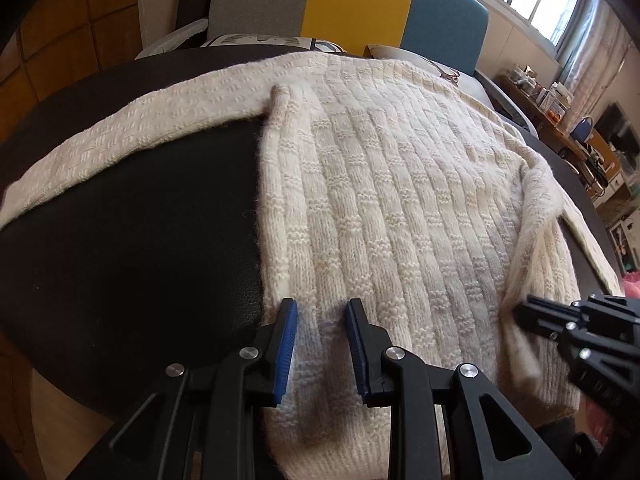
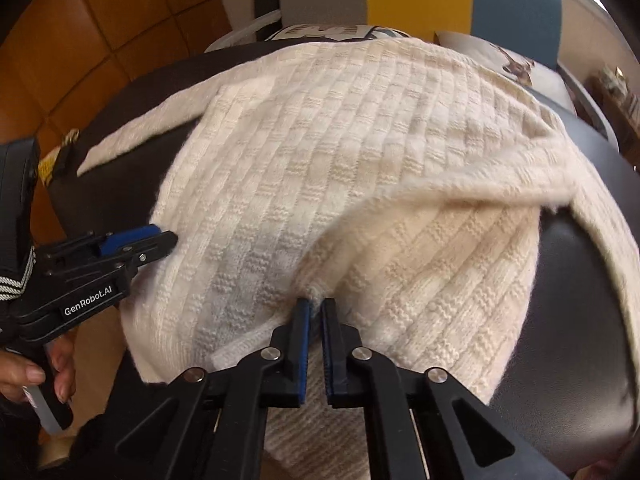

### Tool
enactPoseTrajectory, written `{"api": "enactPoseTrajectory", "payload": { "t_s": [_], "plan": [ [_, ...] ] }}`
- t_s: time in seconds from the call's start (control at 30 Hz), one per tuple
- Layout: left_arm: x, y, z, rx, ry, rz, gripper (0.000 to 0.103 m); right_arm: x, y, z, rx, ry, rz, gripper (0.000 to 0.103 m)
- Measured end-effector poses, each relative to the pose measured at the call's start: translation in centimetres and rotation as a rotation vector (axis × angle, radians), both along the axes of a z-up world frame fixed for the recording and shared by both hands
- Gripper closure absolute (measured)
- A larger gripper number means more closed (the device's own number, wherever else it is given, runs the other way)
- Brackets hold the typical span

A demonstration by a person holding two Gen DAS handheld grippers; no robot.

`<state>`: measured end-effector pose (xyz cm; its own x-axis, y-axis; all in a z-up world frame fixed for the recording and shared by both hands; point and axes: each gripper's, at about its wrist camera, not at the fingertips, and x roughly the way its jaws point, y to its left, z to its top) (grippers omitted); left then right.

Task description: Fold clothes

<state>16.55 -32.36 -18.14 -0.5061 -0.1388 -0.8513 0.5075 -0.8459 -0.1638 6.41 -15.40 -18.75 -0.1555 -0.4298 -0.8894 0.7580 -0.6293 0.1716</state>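
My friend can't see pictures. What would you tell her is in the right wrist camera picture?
The right gripper has its jaws shut on a pinch of a fluffy cream knitted sweater, which lies spread over a black padded surface. At the left edge, the left gripper reaches over the sweater's side, held by a hand.
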Motion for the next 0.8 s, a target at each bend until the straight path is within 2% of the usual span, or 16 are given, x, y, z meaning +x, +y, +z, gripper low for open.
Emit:
{"api": "enactPoseTrajectory", "payload": {
  "t_s": [0.13, 0.2, 0.23, 0.27, 0.33, 0.4, 0.47, 0.53, 0.57, 0.63, 0.67, 0.8],
  "plan": [
    [-0.1, 0.0, 0.0, 0.0, -0.005, -0.001, 0.076, -1.0, 0.7, -0.5, -0.06, -0.12, -0.032, 0.097],
    [-0.1, -0.1, 0.0, 0.007, -0.005, 0.002, 0.076, -1.3, 0.8, -0.6, -0.089, -0.16, -0.065, 0.091],
    [-0.1, -0.2, 0.0, 0.01, -0.006, 0.004, 0.076, -1.4, 0.8, -0.7, -0.113, -0.19, -0.09, 0.078],
    [-0.1, -0.2, 0.0, 0.012, -0.007, 0.005, 0.076, -1.4, 0.7, -0.7, -0.135, -0.217, -0.115, 0.076],
    [-0.1, -0.2, 0.0, 0.012, -0.008, 0.004, 0.076, -1.1, 0.3, -0.6, -0.129, -0.208, -0.157, 0.075],
    [-0.1, -0.2, 0.1, 0.01, -0.007, 0.001, 0.076, -0.6, -0.4, -0.6, -0.104, -0.157, -0.154, 0.075],
    [-0.1, -0.1, 0.0, 0.008, -0.005, 0.001, 0.076, 0.5, -1.8, -0.5, -0.044, -0.051, -0.128, 0.074],
    [0.0, 0.0, 0.0, 0.003, -0.003, -0.003, 0.076, 2.9, -3.6, -0.7, 0.072, 0.149, 0.004, 0.074],
    [0.0, 0.0, 0.0, -0.001, -0.003, -0.006, 0.076, 4.0, -4.5, -0.8, 0.124, 0.241, 0.064, 0.076],
    [0.0, 0.0, 0.0, -0.004, -0.003, -0.01, 0.076, 4.9, -4.7, -0.8, 0.141, 0.307, 0.105, 0.088],
    [0.0, 0.0, 0.0, -0.004, -0.005, -0.012, 0.075, 5.2, -4.7, -0.7, 0.145, 0.333, 0.122, 0.094],
    [0.0, -0.2, 0.0, 0.007, -0.005, -0.019, 0.075, 1.6, -1.1, 0.7, 0.039, 0.191, 0.042, 0.095]
  ]
}}
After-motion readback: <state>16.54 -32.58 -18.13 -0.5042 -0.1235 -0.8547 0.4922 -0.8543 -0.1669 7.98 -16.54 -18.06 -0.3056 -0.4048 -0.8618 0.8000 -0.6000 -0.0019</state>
